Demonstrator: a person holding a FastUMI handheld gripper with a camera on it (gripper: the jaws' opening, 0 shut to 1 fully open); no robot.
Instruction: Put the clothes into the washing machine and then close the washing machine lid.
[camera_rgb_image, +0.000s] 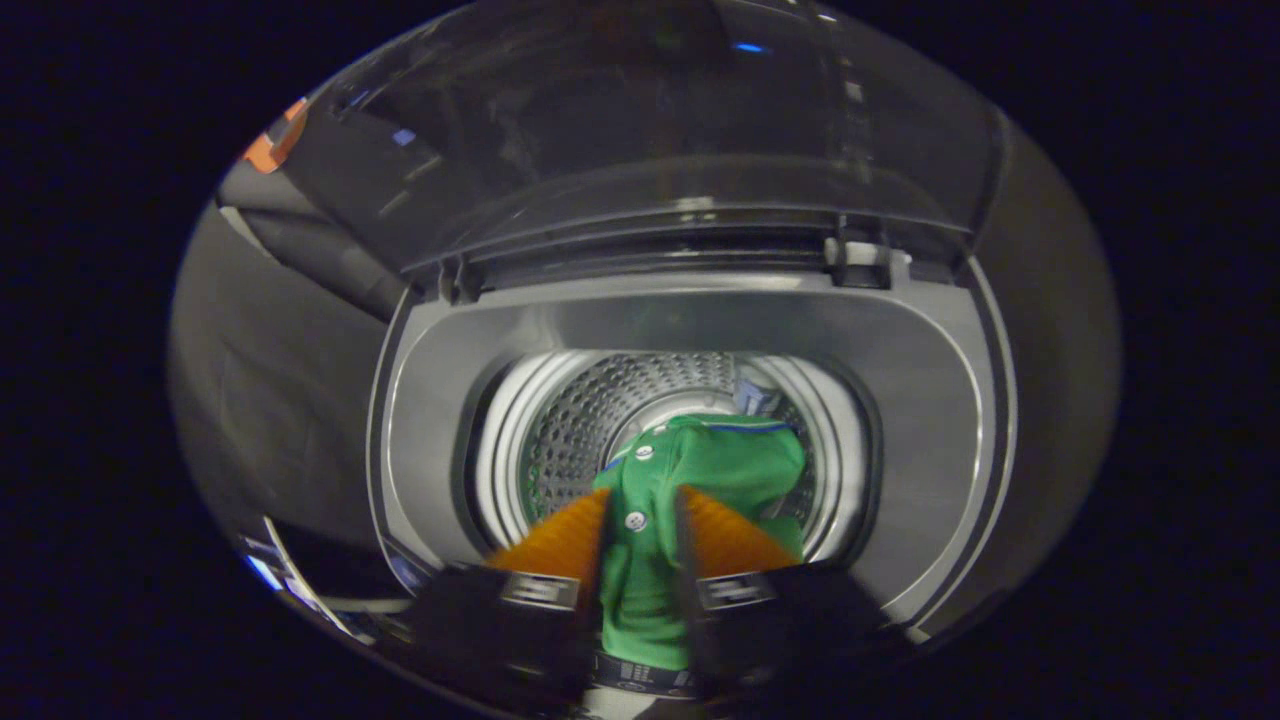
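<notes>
Tongs closed on green shirt, both orange fingers pressing it | shirt hanging ahead into washing machine drum | lid raised beyond

1. My gripper points downward, its two orange ribbed fingers reaching ahead and converging toward their tips.
2. Both fingers press in on the green shirt from either side, a narrow band of cloth pinched between them.
3. The black finger mounts sit nearest the camera.
</notes>
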